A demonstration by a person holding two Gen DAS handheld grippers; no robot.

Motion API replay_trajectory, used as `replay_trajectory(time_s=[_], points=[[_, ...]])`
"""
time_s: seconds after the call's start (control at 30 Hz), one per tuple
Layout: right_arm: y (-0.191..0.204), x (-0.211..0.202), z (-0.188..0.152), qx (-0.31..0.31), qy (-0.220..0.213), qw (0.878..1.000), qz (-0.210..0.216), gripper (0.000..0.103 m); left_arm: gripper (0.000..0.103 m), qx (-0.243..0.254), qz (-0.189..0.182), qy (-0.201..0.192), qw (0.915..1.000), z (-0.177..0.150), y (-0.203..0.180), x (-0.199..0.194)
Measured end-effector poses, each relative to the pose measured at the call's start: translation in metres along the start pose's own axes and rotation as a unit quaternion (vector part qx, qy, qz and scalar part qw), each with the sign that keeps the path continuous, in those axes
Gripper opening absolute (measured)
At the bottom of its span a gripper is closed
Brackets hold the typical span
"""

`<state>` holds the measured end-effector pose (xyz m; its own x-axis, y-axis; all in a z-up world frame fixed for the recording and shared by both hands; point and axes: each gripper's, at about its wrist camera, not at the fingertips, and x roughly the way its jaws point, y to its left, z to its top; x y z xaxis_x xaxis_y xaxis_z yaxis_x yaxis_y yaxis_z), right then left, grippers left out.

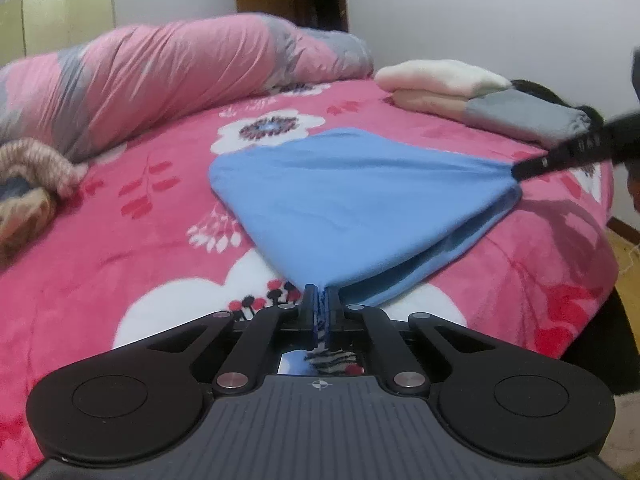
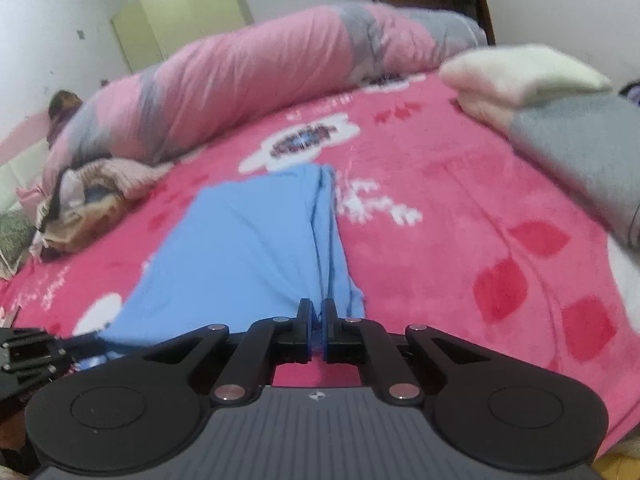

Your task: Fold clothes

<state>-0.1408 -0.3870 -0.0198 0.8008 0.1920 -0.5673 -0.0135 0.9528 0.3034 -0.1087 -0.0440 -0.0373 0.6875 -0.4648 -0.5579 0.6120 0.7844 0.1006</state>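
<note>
A blue garment (image 1: 352,200) lies partly folded on the pink floral blanket (image 1: 160,216), its near edge lifted and pulled taut. My left gripper (image 1: 319,300) is shut on one near corner of it. Over in the left wrist view, my right gripper (image 1: 520,170) reaches in from the right and pinches the other corner. From the right wrist view, the blue garment (image 2: 244,256) stretches away from my right gripper (image 2: 317,312), which is shut on its edge. The left gripper (image 2: 76,344) shows at the lower left of that view, holding the cloth.
A stack of folded clothes, cream (image 1: 440,74) over grey (image 1: 524,114), sits at the bed's far right. A rolled pink and grey duvet (image 1: 180,68) runs along the back. Crumpled knitwear (image 1: 28,184) lies at the left. The bed edge (image 1: 608,240) drops off on the right.
</note>
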Motion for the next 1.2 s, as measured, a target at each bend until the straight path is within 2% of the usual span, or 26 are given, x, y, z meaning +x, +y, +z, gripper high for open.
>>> replay_trajectory(time_s=[0.07, 0.2, 0.33, 0.47, 0.57, 0.63, 0.73, 0.83, 0.93, 1.03, 1.13, 1.17, 1.2], points=[[-0.001, -0.002, 0.0, -0.003, 0.0, 1.0, -0.003, 0.003, 0.0, 0.002, -0.005, -0.002, 1.0, -0.001, -0.001, -0.002], [-0.009, 0.014, -0.011, -0.001, 0.032, 0.999, -0.023, 0.003, 0.0, 0.001, -0.015, 0.011, 0.9998, -0.006, -0.003, 0.004], [0.0, 0.005, -0.006, -0.027, 0.012, 0.999, -0.028, 0.003, 0.0, 0.008, -0.016, 0.013, 0.9997, -0.007, -0.004, 0.004], [-0.003, 0.011, -0.012, -0.039, 0.027, 0.998, -0.038, 0.005, 0.0, -0.005, -0.026, 0.029, 0.9992, -0.011, -0.001, 0.008], [-0.006, 0.014, -0.016, -0.047, 0.036, 0.997, -0.046, 0.011, 0.003, -0.024, -0.038, 0.049, 0.9978, -0.012, 0.005, 0.005], [-0.008, 0.004, -0.013, -0.048, 0.028, 0.997, -0.047, 0.013, 0.003, -0.062, -0.053, 0.058, 0.995, -0.01, 0.017, -0.003], [-0.012, -0.012, -0.004, -0.054, 0.002, 0.997, -0.058, 0.014, 0.006, -0.105, -0.061, 0.038, 0.9919, 0.001, 0.035, -0.018], [-0.003, -0.016, 0.009, -0.073, -0.036, 0.996, -0.044, 0.013, 0.012, -0.115, -0.065, 0.001, 0.9912, 0.021, 0.041, -0.019], [0.019, 0.001, 0.019, -0.104, -0.047, 0.993, -0.003, 0.012, 0.016, -0.106, -0.068, -0.018, 0.9919, 0.037, 0.031, 0.002], [0.039, 0.031, 0.018, -0.148, -0.029, 0.988, 0.019, 0.012, 0.016, -0.091, -0.082, -0.003, 0.9925, 0.039, 0.013, 0.033], [0.029, 0.059, 0.003, -0.18, 0.014, 0.983, -0.028, 0.01, 0.017, -0.068, -0.074, 0.041, 0.9941, 0.021, 0.003, 0.06], [0.021, 0.064, -0.002, -0.185, 0.023, 0.982, -0.041, 0.006, 0.017, -0.07, -0.073, 0.039, 0.9941, 0.013, 0.003, 0.062], [0.014, 0.063, -0.003, -0.181, 0.024, 0.982, -0.045, 0.007, 0.017, -0.075, -0.074, 0.029, 0.9939, 0.01, 0.003, 0.06]])
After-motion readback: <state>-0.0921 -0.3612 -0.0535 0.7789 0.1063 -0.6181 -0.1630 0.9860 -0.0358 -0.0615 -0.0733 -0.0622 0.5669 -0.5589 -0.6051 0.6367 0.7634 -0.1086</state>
